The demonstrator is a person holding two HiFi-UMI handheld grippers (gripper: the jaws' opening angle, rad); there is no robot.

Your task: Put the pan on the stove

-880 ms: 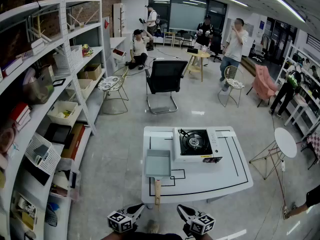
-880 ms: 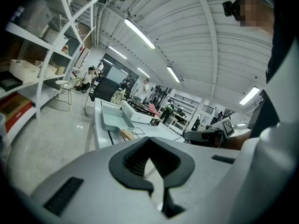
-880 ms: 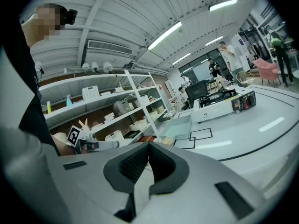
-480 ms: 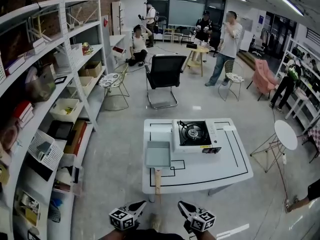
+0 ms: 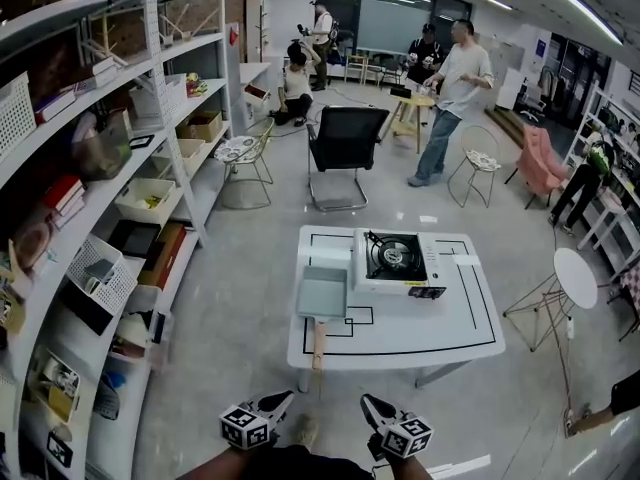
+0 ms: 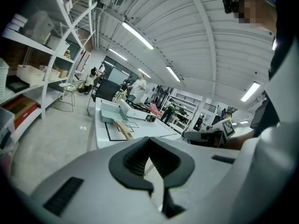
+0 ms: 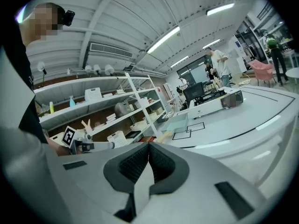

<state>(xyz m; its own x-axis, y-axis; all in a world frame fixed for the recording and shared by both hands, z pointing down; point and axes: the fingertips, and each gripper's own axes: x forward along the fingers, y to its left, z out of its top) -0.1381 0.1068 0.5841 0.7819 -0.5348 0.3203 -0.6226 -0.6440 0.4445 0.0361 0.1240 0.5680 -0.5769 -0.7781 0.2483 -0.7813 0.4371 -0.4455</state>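
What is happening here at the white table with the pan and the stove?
A person holds a gripper in each hand, short of the white table. The left gripper and right gripper are both shut and empty, touching nothing. The square pan with its wooden handle lies on the table just left of the portable gas stove in the head view. It is not yet on the stove.

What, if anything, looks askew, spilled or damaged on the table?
Nothing stands out. The pan lies flat on the table, beside the stove, its handle toward the near edge. The stove sits square, its burner bare. No spills show.
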